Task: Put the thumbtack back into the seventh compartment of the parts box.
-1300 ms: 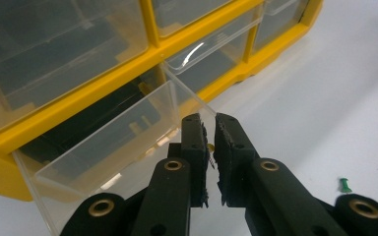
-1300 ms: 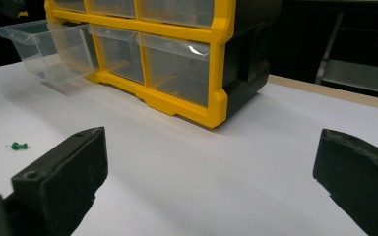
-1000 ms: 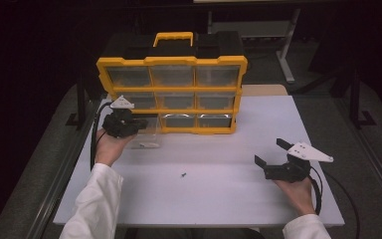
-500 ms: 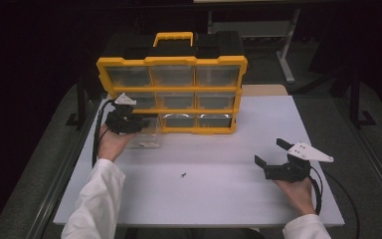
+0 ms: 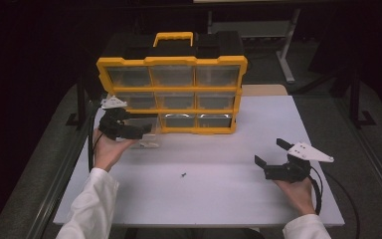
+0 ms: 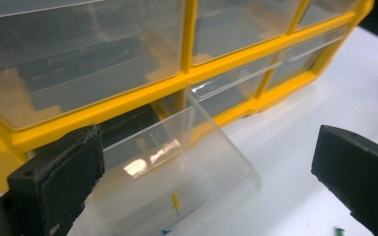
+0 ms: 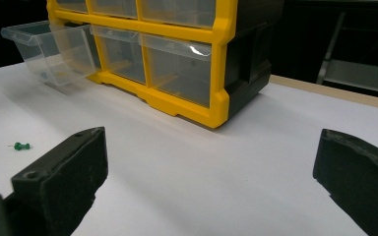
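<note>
1. While my left gripper (image 5: 146,133) sits at the bottom-left corner of the yellow organizer (image 5: 171,94), its jaws have just been opening and now stand wide apart; the clear drawer (image 6: 177,177) lies between them in the left gripper view, neither pad pressing on it.
2. I read the clear drawer as pulled out of the lowest row at the organizer's left end; its front lip rests on the white table (image 5: 219,199); whether its back end sits in the slot or just out of it, I cannot tell.
3. Inside the drawer: a yellow push pin (image 6: 175,201) on the floor of it, plus a small blue item at the bottom edge of the left gripper view, too cropped to identify.
4. My right gripper (image 5: 272,154) is held low over the table's right side, well apart from the organizer; jaws wide apart, nothing between them.
5. A green push pin (image 7: 21,146) lies loose on the table, between the two grippers and nearer my edge than the organizer; touching nothing.
6. Organizer stands upright, yellow handle (image 5: 173,38) on top; three rows of three clear drawers; the other eight look seated flush.
7. Right gripper view confirms the pulled drawer tilts front-down at the organizer's far-left end.
</note>
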`<state>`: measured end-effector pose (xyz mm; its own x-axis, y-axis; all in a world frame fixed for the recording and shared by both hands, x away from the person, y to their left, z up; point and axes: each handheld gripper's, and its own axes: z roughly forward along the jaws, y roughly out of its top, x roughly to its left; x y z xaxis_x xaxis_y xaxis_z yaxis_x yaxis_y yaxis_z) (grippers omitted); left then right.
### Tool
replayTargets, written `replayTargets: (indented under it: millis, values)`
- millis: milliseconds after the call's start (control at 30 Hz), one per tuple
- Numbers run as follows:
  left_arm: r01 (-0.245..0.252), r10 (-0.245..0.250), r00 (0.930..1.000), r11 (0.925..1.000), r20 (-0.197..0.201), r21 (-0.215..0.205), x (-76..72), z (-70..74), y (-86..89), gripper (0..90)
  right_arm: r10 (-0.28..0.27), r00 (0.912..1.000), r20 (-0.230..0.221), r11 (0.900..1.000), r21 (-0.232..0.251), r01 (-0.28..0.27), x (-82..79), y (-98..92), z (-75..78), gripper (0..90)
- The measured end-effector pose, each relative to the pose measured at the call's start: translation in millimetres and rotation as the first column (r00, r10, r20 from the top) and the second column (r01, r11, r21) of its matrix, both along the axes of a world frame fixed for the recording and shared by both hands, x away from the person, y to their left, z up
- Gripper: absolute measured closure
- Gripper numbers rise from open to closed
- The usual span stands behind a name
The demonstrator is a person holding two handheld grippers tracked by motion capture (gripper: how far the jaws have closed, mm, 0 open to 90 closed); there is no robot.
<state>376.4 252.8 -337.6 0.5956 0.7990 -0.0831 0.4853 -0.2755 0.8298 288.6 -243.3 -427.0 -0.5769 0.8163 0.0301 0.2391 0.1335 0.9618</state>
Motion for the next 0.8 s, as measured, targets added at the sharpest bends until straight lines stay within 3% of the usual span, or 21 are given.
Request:
replayTargets:
  millis: [167, 433, 600, 800]
  values:
    - [0.017, -0.017, 0.9997, 0.9997, 0.017, 0.017, -11.1, -1.7, -4.1, 0.0, -0.001, 1.0000, 0.000, 1.000, -0.001, 0.001, 0.1, -0.2, -0.1, 0.0]
    - [0.041, -0.041, 0.9991, 0.9991, 0.010, 0.003, -25.0, -16.5, -10.8, 0.0, 0.001, 1.0000, 0.001, 1.000, -0.004, -0.001, 0.2, 0.1, -0.2, 0.0]
    - [0.052, -0.055, 0.9974, 0.9973, 0.046, 0.050, -33.0, -19.4, -20.1, 0.0, 0.001, 1.0000, 0.001, 1.000, -0.007, -0.001, 0.3, 0.3, -0.3, 0.0]
    - [0.074, -0.076, 0.9960, 0.9960, 0.048, 0.050, -41.1, -26.2, -25.8, 0.0, 0.001, 1.0000, 0.002, 1.000, -0.008, -0.001, 0.2, 0.1, -0.2, 0.0]
